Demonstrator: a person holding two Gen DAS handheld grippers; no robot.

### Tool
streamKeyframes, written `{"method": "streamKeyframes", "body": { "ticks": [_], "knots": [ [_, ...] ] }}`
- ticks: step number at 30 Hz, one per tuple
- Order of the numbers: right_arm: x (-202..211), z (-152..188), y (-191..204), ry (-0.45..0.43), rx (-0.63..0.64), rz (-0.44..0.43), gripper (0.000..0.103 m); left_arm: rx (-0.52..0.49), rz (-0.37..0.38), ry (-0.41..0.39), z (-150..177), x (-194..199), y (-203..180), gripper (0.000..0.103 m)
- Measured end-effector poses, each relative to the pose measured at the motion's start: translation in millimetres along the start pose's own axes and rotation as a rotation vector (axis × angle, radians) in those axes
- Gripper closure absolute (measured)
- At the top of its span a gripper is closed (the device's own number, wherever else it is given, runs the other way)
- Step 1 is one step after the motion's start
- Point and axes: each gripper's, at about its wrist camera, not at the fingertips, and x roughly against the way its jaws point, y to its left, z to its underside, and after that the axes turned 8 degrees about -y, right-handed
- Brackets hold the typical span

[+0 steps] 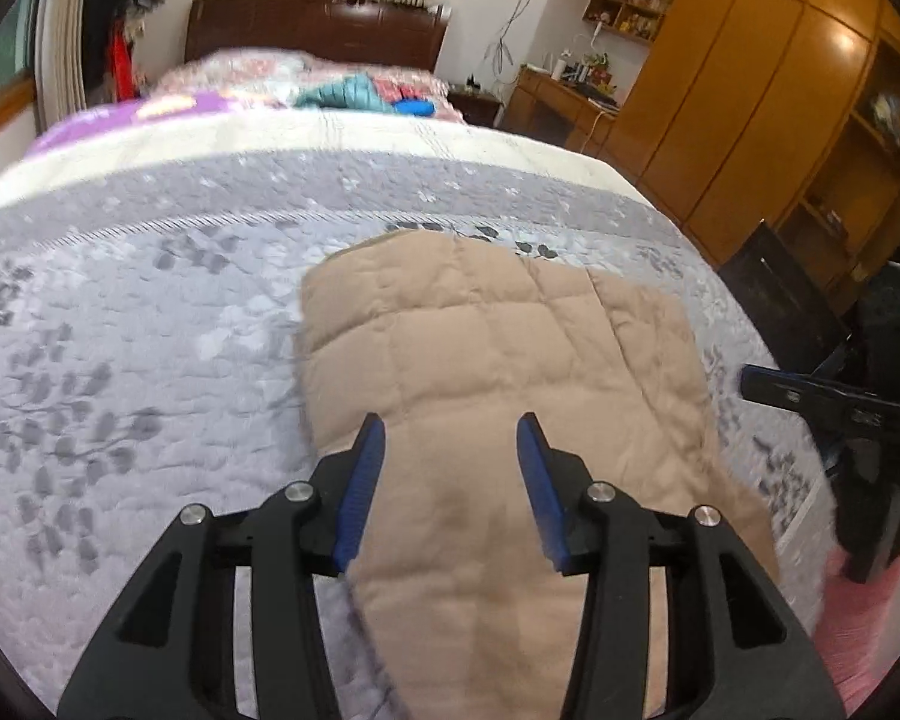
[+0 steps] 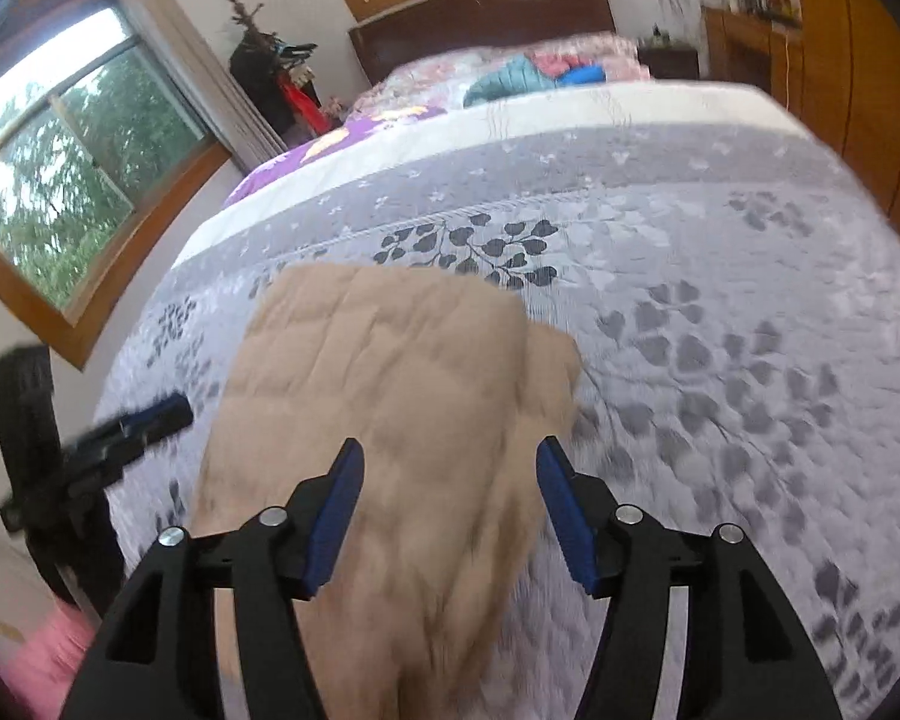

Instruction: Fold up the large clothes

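A beige quilted garment lies folded into a long strip on the grey leaf-patterned bedspread, running from the near edge toward the middle of the bed. My left gripper hovers over its near half, open, with the blue pads apart and not pressing the cloth. In the right wrist view the same garment lies under my right gripper, which is also open and holds nothing. Each gripper shows in the other's view: the right one at the bed's right edge, the left one at the left.
A heap of teal, blue and pink clothes lies near the dark headboard. Wooden wardrobes line the right side, and a window is on the left wall. A pink sleeve shows at the bed's near right corner.
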Motion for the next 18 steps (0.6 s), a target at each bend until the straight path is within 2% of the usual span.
{"method": "streamKeyframes", "body": {
  "ticks": [5,6,7,8,11,18],
  "knots": [
    [-48,-22,-14,0.077,-0.039,0.013,0.045,0.039,0.042,0.067,-8,-32,-2,0.076],
    [-54,-21,-14,0.083,-0.048,0.015,0.05,0.039,0.048,0.069,-9,-37,-4,0.078],
    [-57,-19,-15,0.087,-0.052,0.009,0.063,0.036,0.047,0.069,-8,-40,-5,0.079],
    [-59,-19,-15,0.09,-0.054,-0.006,0.067,0.031,0.045,0.07,-8,-43,-7,0.083],
    [-55,-15,-17,0.062,-0.041,0.002,0.082,0.018,0.043,0.078,-5,-51,-10,0.084],
    [-59,-1,-24,0.07,-0.034,0.06,0.086,-0.032,0.031,0.108,11,-72,-20,0.085]
  ]
}}
